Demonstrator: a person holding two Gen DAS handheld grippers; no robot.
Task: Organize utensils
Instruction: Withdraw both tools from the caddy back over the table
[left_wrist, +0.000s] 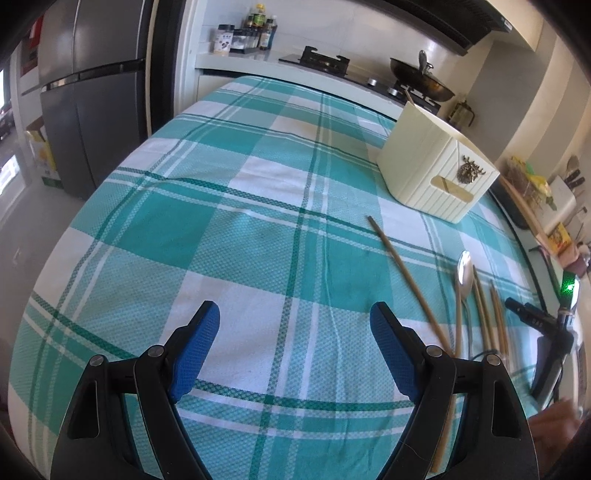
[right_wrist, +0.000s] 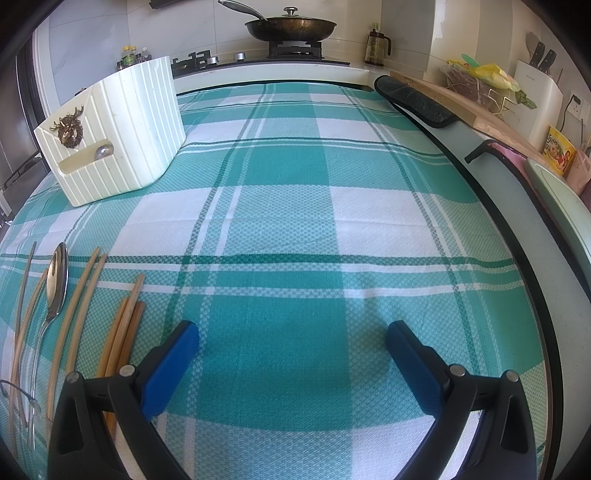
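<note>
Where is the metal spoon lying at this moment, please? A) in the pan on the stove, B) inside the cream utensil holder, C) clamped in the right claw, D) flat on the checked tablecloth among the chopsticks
D: the spoon lies flat on the tablecloth among the chopsticks, apart from the cream holder, and the right claw is open and empty.

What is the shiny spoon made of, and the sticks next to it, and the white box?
Spoon: probably polished metal, since it mirrors light. Sticks: likely wood or bamboo, being matte and tan. White box: apparently ribbed plastic, smooth and cream, with a brassy deer-head ornament.
</note>
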